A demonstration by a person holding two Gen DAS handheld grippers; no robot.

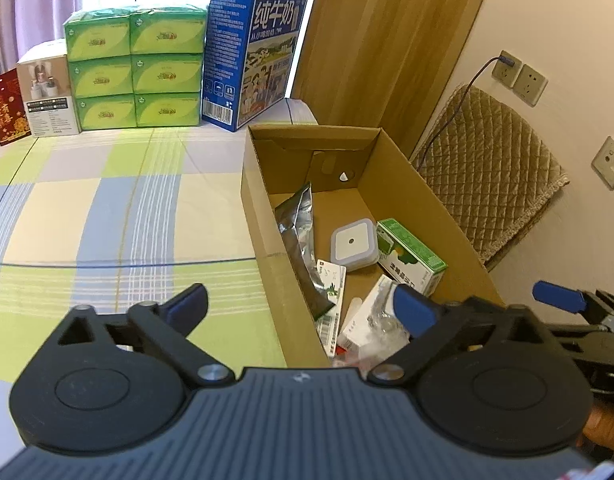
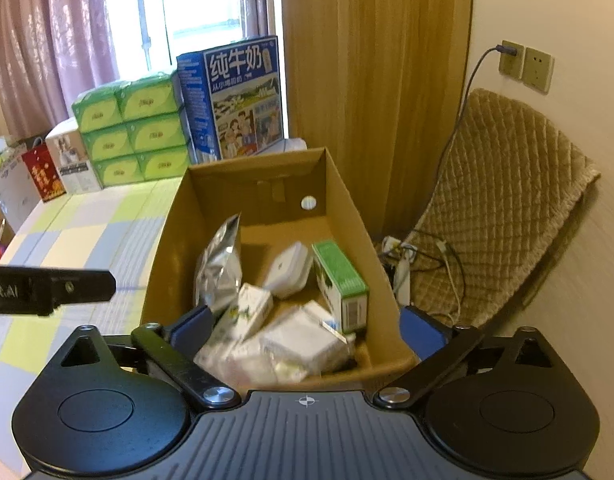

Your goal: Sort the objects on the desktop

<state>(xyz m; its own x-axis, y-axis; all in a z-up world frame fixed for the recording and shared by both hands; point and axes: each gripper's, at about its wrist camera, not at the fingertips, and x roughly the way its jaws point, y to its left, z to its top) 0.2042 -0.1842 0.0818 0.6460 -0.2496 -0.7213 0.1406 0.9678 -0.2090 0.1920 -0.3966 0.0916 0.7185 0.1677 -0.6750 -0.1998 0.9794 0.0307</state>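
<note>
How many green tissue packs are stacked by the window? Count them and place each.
6 green tissue packs show: two columns, three high, between the white box and blue milk carton. More may hide behind.

We see the right gripper spread wide over the near end of the cardboard box. Inside lie a silver pouch, a green carton, a white square case and white packets.

Checked table: cardboard box (open), tissue packs.
</note>
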